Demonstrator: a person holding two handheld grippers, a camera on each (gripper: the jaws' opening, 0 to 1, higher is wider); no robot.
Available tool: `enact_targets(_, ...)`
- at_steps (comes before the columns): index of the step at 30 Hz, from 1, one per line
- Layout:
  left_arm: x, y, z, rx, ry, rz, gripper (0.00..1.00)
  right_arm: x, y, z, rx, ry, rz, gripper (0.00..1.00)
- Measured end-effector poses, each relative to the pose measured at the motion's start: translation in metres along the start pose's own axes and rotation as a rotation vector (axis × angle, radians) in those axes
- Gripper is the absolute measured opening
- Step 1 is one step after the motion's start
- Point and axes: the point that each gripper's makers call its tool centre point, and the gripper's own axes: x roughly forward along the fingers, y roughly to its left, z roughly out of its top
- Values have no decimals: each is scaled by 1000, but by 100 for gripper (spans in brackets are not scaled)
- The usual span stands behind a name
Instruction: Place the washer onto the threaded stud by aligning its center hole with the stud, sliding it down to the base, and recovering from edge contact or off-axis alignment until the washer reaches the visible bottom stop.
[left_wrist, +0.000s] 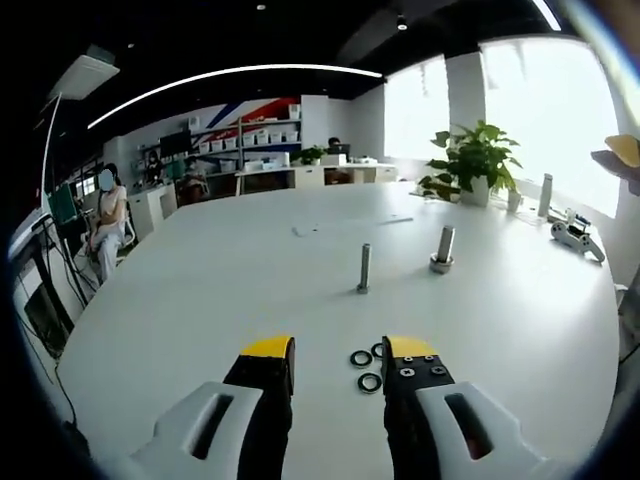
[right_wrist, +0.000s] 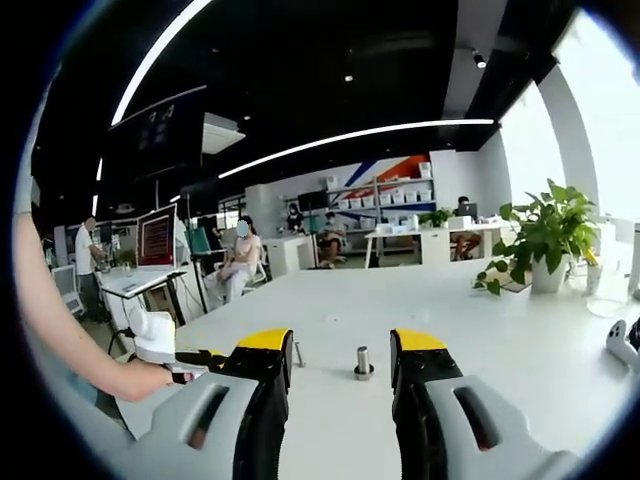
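- In the left gripper view my left gripper (left_wrist: 338, 352) hangs over the white table (left_wrist: 200, 290) with its yellow-tipped jaws spread apart and nothing between them.
- Three dark washers (left_wrist: 367, 365) lie flat on the table in a small cluster, just inside the right-hand jaw tip; I cannot tell whether they touch the jaw.
- Beyond them, near the middle of the table, a thin threaded stud (left_wrist: 364, 268) stands upright on a small base, bare of any washer as far as I can see.
- To its right, a thicker stud (left_wrist: 443, 248) stands upright on a wider base, well apart from the washers.
- A potted plant (left_wrist: 477, 160) sits near the far edge of the table, and a seated person (left_wrist: 104, 225) is at the left side of the room.
- In the right gripper view my right gripper (right_wrist: 340, 350) also has its jaws parted and empty, held above the table (right_wrist: 520, 340).
- Between those jaw tips, farther off, I see a short stud (right_wrist: 363, 363) upright on its base.
- At the left edge, a bare arm reaches in and its hand (right_wrist: 150, 378) grips the other gripper's handle.
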Motion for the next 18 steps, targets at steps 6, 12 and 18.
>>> enact_targets(6, 5, -3, -9, 8, 31, -10, 32, -1, -3, 1, 0, -2, -9, 41)
enact_targets(12, 13, -5, -17, 12, 62, -12, 32, -1, -3, 3, 4, -10, -12, 41)
enact_targets(18, 19, -8, -21, 38, 81, -12, 31, -2, -3, 4, 3, -15, -9, 41)
